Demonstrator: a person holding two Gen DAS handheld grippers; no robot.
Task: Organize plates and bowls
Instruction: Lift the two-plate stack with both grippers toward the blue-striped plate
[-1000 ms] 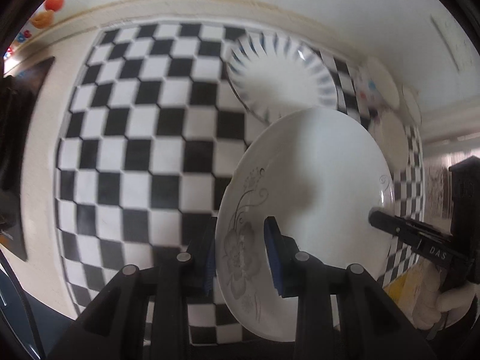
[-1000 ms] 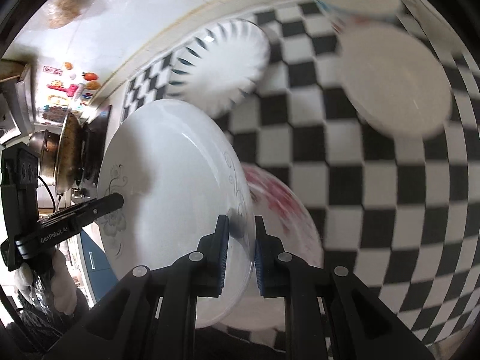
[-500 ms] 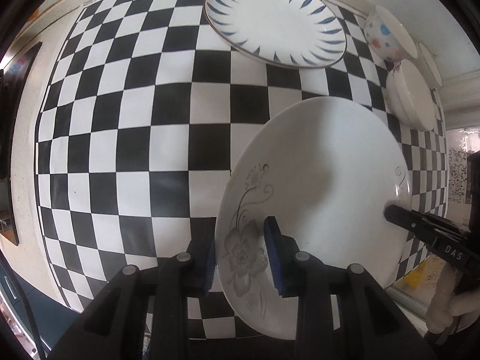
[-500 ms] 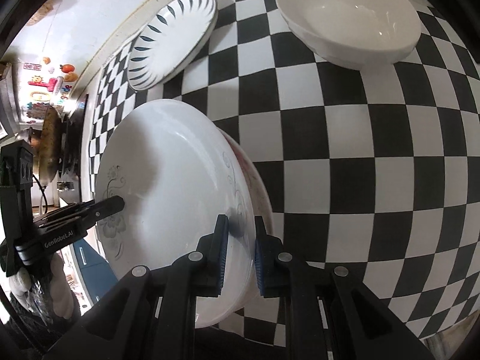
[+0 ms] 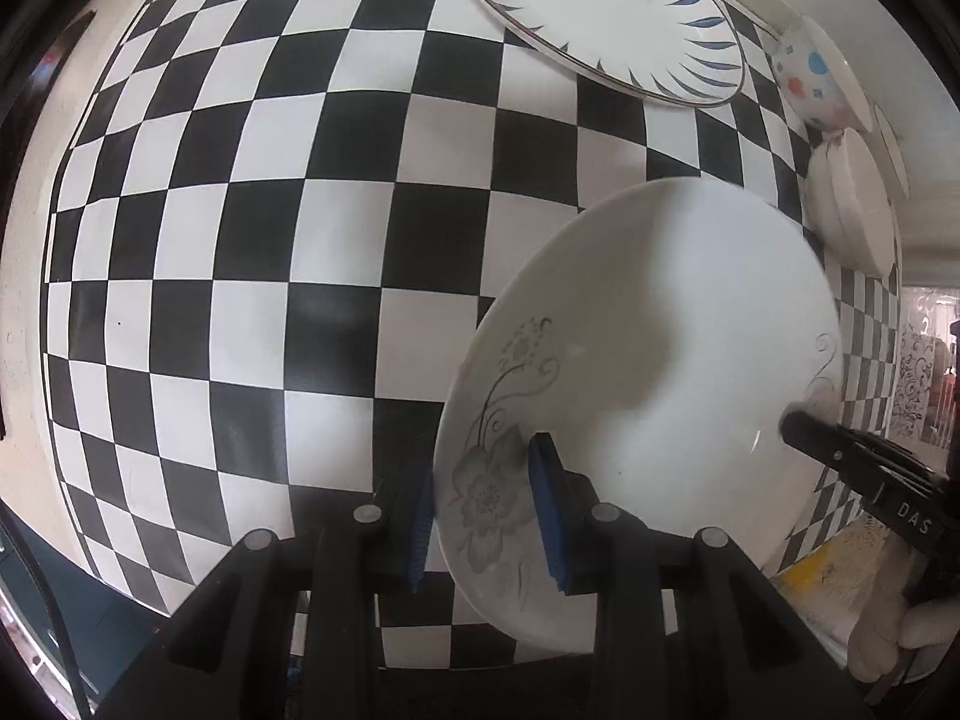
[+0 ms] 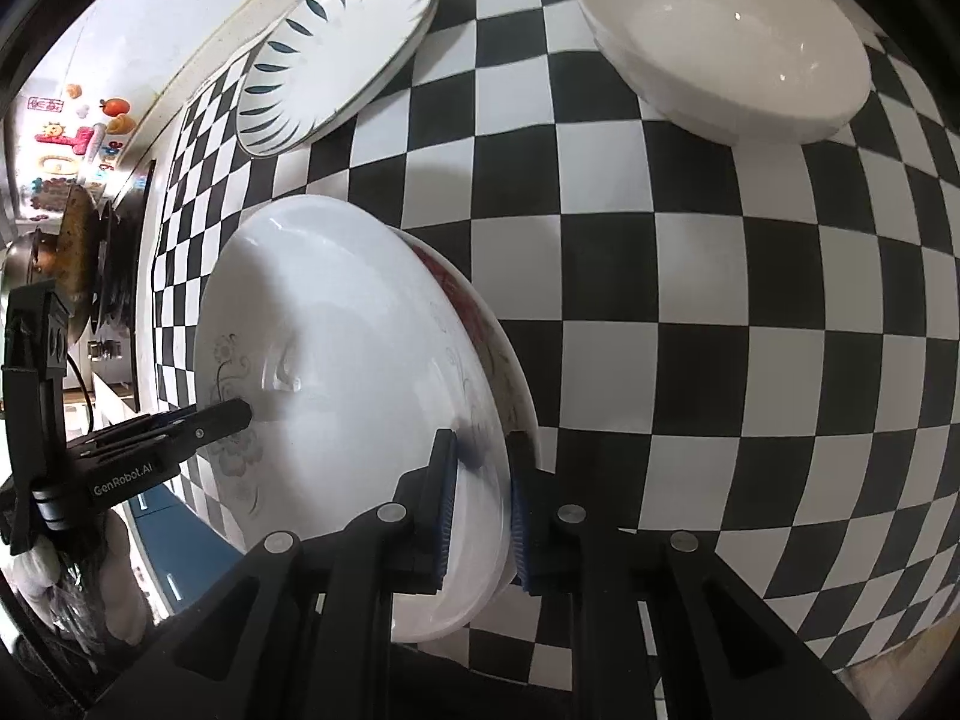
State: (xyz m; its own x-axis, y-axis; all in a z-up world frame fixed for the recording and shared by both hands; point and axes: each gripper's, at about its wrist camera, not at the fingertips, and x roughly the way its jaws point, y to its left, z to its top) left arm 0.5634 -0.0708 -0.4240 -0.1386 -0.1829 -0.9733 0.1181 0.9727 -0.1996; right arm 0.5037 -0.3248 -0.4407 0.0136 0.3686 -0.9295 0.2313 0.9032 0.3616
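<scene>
The flowered plate sits in the lower right of the left wrist view, held by both grippers at once: the left gripper is clamped on the rim by the grey flower, and the right gripper pinches the opposite rim at bottom centre of its own view. It's tilted above the checkered tablecloth, not flat.

Risk-wise, thin pads on a glazed rim is a slippery grip, so if one hand drops faster than the other the plate could twist out. Only the right wrist view shows the red-patterned plate directly underneath, almost touching. Coming down crooked would probably clack rim on rim or shove that lower plate sideways.

The left view hides that plate completely, but it does show the dotted bowl at upper right. The blue-striped plate and white bowl show in both, well apart from the action.
</scene>
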